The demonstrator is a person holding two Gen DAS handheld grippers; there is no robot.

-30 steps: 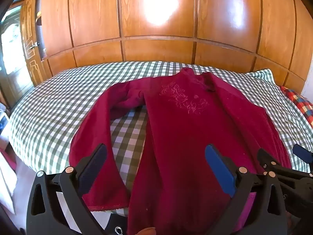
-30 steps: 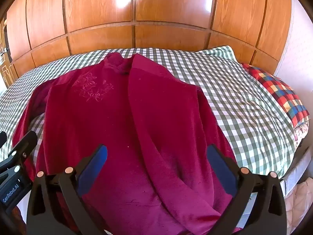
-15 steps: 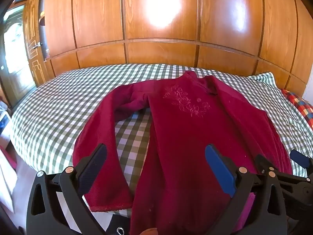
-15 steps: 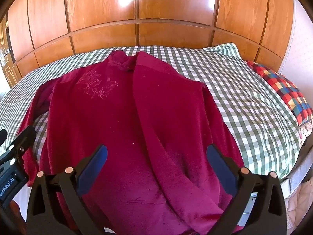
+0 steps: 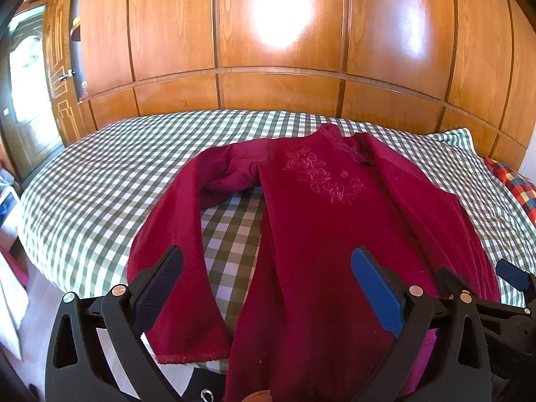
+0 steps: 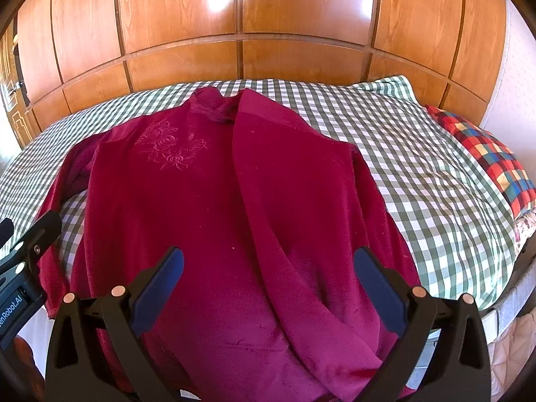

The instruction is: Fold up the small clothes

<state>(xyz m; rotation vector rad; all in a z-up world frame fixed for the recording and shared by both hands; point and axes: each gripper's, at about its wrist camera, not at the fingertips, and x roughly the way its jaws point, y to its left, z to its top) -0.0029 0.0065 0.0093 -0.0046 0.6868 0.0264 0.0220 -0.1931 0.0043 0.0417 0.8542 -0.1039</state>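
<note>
A dark red fleece top (image 5: 321, 234) with embroidered roses lies face up on the green checked bed (image 5: 100, 184), neck toward the wall. Its left sleeve (image 5: 174, 268) lies stretched out beside the body. Its right sleeve (image 6: 268, 201) is folded diagonally across the front. My left gripper (image 5: 268, 288) is open and empty above the hem near the bed's front edge. My right gripper (image 6: 268, 281) is open and empty above the lower front of the top (image 6: 201, 217). The right gripper also shows at the right edge of the left wrist view (image 5: 482, 288).
A wooden panelled wall (image 5: 268, 50) stands behind the bed. A multicoloured checked pillow (image 6: 485, 154) lies at the right end of the bed (image 6: 435, 174). A door (image 5: 30, 100) is at the far left. The floor shows past the bed's front left edge.
Both grippers have drawn back and risen slightly, so the top sits lower and smaller in view. The garment has not moved. Both stay open.
</note>
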